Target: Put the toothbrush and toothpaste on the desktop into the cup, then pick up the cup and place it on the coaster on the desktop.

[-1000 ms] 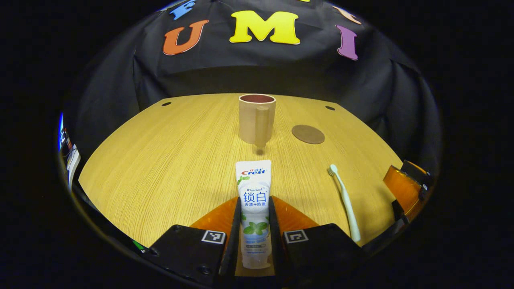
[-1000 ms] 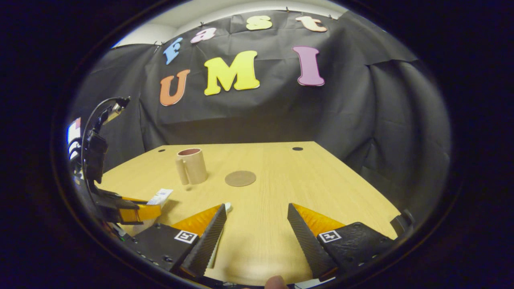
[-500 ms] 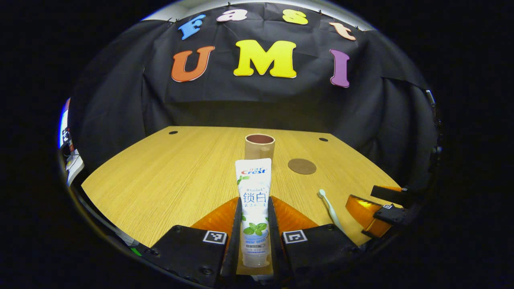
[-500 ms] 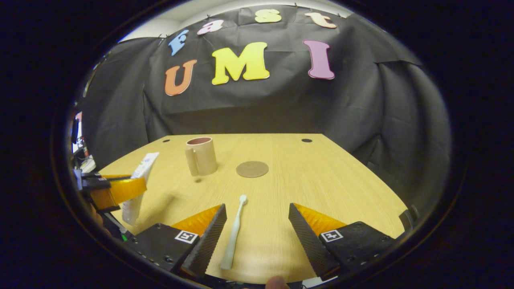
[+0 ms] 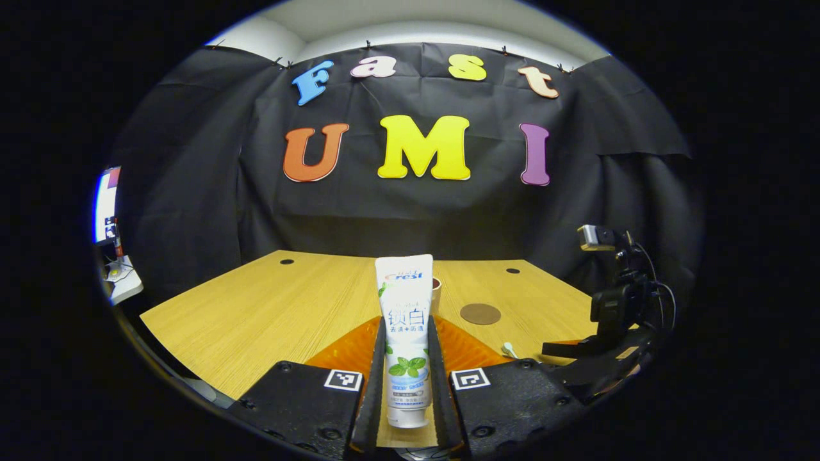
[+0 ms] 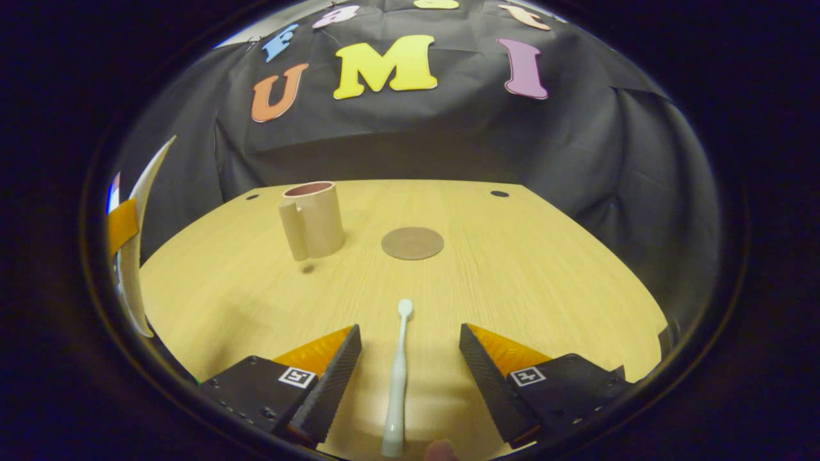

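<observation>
Lifted higher than a second ago, the left gripper (image 5: pixel 406 384) clamps one glossy white toothpaste tube (image 5: pixel 405 320) upright between both fingers, well above the wood-grain desktop (image 6: pixel 512 269). One slim pale toothbrush (image 6: pixel 397 378) lies flat between the right gripper's (image 6: pixel 410 378) spread fingers, untouched. Beyond it stand one matte beige cylindrical cup (image 6: pixel 312 219) with a handle and, beside it, one flat round brown coaster (image 6: pixel 412 243).

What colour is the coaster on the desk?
The coaster is plain brown, a flat round disc; clearest in the right gripper view.
</observation>
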